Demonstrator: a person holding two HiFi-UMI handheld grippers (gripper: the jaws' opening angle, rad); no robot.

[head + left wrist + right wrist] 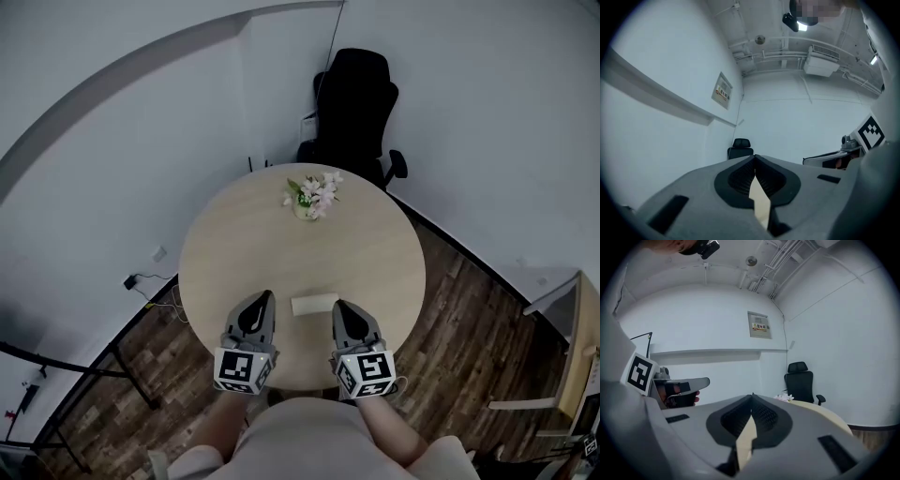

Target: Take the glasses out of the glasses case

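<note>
A small cream glasses case lies closed near the front edge of the round wooden table. It sits between my two grippers, apart from both. My left gripper is just left of the case, held level, its jaws shut with nothing between them. My right gripper is just right of the case, also shut and holding nothing. In the left gripper view the left gripper's tips meet. In the right gripper view the right gripper's tips meet too. The case shows in neither gripper view, and no glasses are in sight.
A small bunch of pink and white flowers stands at the far side of the table. A black office chair stands behind it against the white wall. Dark wood floor surrounds the table, with a desk corner at the right.
</note>
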